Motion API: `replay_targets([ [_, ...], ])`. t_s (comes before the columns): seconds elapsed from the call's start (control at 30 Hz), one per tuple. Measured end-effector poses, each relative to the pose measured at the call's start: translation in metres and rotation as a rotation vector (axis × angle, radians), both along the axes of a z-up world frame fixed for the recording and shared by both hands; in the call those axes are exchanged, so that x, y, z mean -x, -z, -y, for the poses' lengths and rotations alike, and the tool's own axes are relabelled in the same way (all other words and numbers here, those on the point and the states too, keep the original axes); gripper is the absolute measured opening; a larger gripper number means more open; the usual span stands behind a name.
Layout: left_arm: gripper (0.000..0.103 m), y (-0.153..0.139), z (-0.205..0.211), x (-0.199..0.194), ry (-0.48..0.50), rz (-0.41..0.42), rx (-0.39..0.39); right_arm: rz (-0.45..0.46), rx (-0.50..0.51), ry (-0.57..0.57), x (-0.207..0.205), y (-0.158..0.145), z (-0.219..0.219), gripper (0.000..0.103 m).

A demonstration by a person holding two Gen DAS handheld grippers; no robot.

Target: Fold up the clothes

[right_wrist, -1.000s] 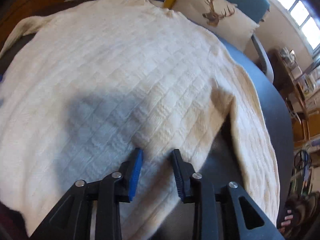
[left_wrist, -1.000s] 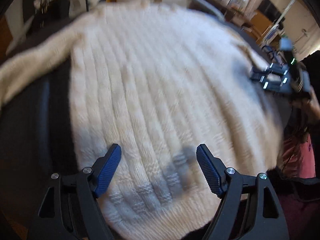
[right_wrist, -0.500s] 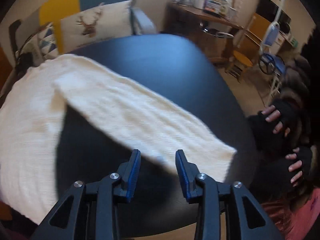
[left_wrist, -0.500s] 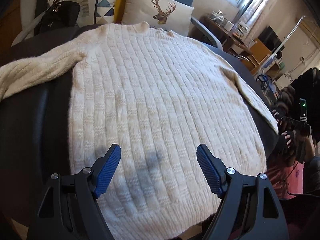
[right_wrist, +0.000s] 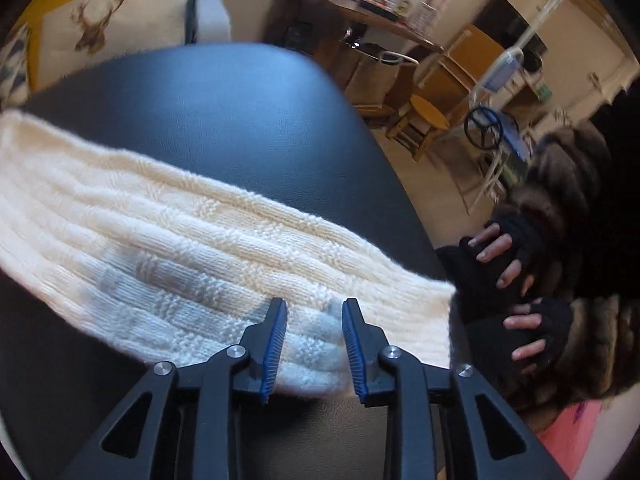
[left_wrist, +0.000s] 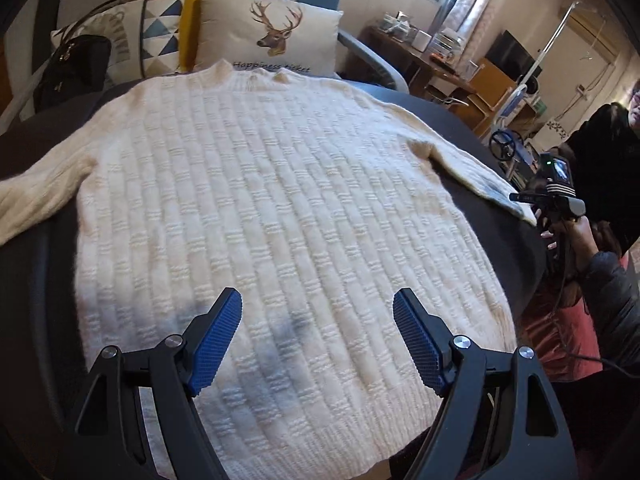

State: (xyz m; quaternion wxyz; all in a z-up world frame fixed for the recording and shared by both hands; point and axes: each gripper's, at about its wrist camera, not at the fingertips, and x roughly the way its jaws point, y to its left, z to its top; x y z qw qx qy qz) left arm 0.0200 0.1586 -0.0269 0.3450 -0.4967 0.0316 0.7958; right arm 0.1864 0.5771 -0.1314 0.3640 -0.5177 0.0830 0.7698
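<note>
A cream knitted sweater (left_wrist: 272, 200) lies flat, front up, on a dark padded surface (left_wrist: 36, 280), collar at the far end. My left gripper (left_wrist: 318, 312) hovers open above the sweater's hem, nothing between its fingers. The right sleeve (right_wrist: 192, 256) stretches across the dark surface (right_wrist: 224, 120) to its edge. My right gripper (right_wrist: 314, 320) is open just over the sleeve near the cuff, blue pads apart with knit showing between them. In the left wrist view the right gripper (left_wrist: 524, 198) sits at the sleeve's end (left_wrist: 472, 168), held by a hand.
A deer cushion (left_wrist: 276, 36), a patterned cushion (left_wrist: 160, 24) and a black handbag (left_wrist: 68, 72) sit behind the collar. A seated person's gloved hands (right_wrist: 516, 280) rest right by the cuff. A cluttered wooden desk (right_wrist: 360, 12), stool and chair stand beyond the right edge.
My right gripper swung from the sweater's body out to the right sleeve and dropped close to its cuff. My left gripper pulled back and up, so the whole sweater now shows.
</note>
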Motion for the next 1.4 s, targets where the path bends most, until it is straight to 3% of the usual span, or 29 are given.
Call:
replay_targets([
  [0.1, 0.081, -0.004, 0.0, -0.002, 0.012, -0.014, -0.007, -0.077, -0.053, -0.014, -0.042, -0.035, 0.034, 0.027],
  [0.2, 0.081, -0.007, 0.006, -0.002, 0.015, -0.035, -0.007, -0.15, -0.015, -0.008, -0.075, -0.06, 0.049, 0.033],
  [0.43, 0.081, -0.005, 0.026, 0.012, -0.088, -0.018, -0.024, -0.225, 0.157, -0.248, 0.021, -0.056, 0.084, 0.034],
  [0.53, 0.081, -0.002, 0.035, 0.012, -0.103, -0.025, -0.009, -0.173, 0.165, -0.277, 0.094, -0.035, 0.092, 0.033],
  [0.67, 0.081, 0.004, 0.045, 0.016, -0.122, -0.022, 0.009, -0.014, 0.153, -0.217, 0.157, 0.014, 0.073, 0.032],
  [0.83, 0.081, 0.01, 0.053, 0.028, -0.155, 0.015, -0.008, -0.018, 0.082, -0.149, 0.176, 0.027, 0.04, 0.036],
  [0.97, 0.081, 0.012, 0.053, 0.038, -0.162, 0.017, -0.016, 0.008, 0.029, -0.151, 0.187, 0.017, 0.033, 0.04],
  [1.1, 0.081, 0.005, 0.054, 0.042, -0.167, -0.037, -0.014, -0.138, 0.043, -0.261, 0.213, -0.023, 0.067, 0.04],
  [1.17, 0.081, 0.004, 0.058, 0.045, -0.186, -0.042, -0.015, -0.16, 0.094, -0.343, 0.232, -0.022, 0.089, 0.039],
  [1.3, 0.081, 0.0, 0.096, 0.047, -0.268, -0.032, -0.024, -0.059, 0.118, -0.377, 0.269, 0.011, 0.114, 0.037],
  [1.4, 0.081, -0.006, 0.149, 0.049, -0.374, -0.062, 0.006, -0.07, 0.098, -0.33, 0.265, 0.009, 0.112, 0.039],
])
